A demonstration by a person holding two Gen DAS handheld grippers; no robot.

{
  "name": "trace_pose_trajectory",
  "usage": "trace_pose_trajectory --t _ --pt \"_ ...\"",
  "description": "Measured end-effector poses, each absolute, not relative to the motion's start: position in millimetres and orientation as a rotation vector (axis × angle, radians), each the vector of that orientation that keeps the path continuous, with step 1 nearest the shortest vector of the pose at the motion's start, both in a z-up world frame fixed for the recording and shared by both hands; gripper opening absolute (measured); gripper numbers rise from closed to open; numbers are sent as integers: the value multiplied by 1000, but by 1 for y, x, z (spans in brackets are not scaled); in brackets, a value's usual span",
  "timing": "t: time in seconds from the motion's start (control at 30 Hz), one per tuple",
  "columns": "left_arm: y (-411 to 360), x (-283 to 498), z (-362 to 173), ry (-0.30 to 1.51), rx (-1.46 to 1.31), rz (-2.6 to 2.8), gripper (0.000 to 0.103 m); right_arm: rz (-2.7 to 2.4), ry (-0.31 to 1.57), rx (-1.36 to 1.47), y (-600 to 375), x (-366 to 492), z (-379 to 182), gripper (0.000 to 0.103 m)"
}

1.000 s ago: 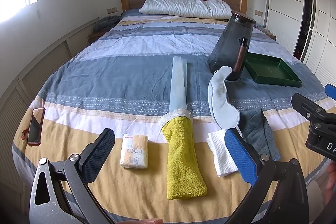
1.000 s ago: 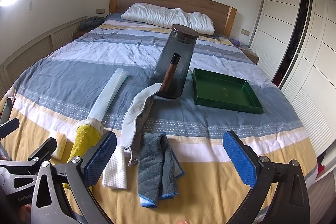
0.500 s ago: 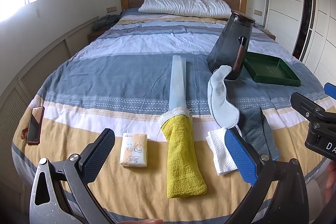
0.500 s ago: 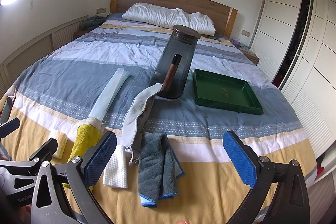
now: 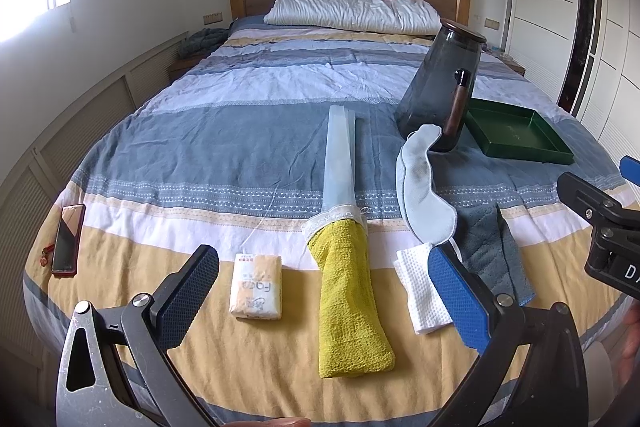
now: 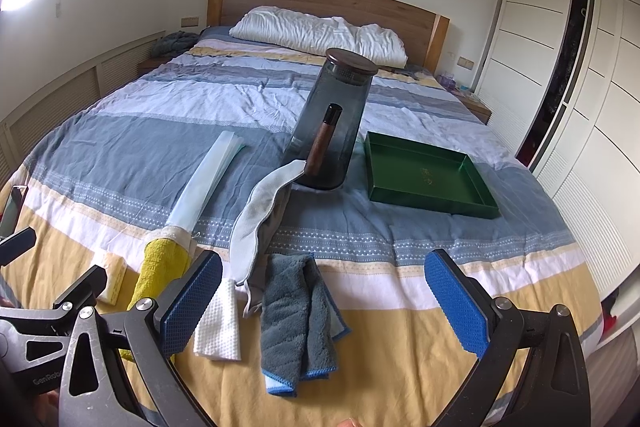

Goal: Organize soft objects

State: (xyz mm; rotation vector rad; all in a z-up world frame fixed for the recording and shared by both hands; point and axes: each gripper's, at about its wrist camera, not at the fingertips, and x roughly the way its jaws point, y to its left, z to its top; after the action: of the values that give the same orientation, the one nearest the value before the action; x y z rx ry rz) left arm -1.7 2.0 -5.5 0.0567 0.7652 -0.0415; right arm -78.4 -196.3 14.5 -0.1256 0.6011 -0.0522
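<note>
Soft items lie in a row near the foot of the bed. A tissue pack point(image 5: 256, 286), a yellow towel point(image 5: 348, 299) tucked into a long pale sleeve point(image 5: 340, 155), a white cloth point(image 5: 420, 291), a light grey eye mask point(image 5: 420, 187) and a grey-blue towel point(image 6: 298, 315) lie there. The yellow towel point(image 6: 162, 267), white cloth point(image 6: 219, 327) and eye mask point(image 6: 260, 211) also show in the right wrist view. My left gripper point(image 5: 324, 303) is open and empty above the yellow towel. My right gripper point(image 6: 324, 303) is open and empty above the grey-blue towel.
A dark glass jar point(image 6: 332, 119) with a wooden handle stands mid-bed, a green tray point(image 6: 428, 175) to its right. A phone point(image 5: 68, 239) lies at the bed's left edge. A white pillow point(image 5: 352, 13) is at the headboard. Wardrobe doors point(image 6: 560, 87) line the right.
Both grippers have stayed open and almost still; the view has barely shifted. Nothing on the bed has moved.
</note>
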Motion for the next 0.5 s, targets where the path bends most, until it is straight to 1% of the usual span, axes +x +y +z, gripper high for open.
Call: trace_pose_trajectory --t 0.5 --pt "1 0 -4 764 57 -44 102 -58 597 -129 -197 -79 18 103"
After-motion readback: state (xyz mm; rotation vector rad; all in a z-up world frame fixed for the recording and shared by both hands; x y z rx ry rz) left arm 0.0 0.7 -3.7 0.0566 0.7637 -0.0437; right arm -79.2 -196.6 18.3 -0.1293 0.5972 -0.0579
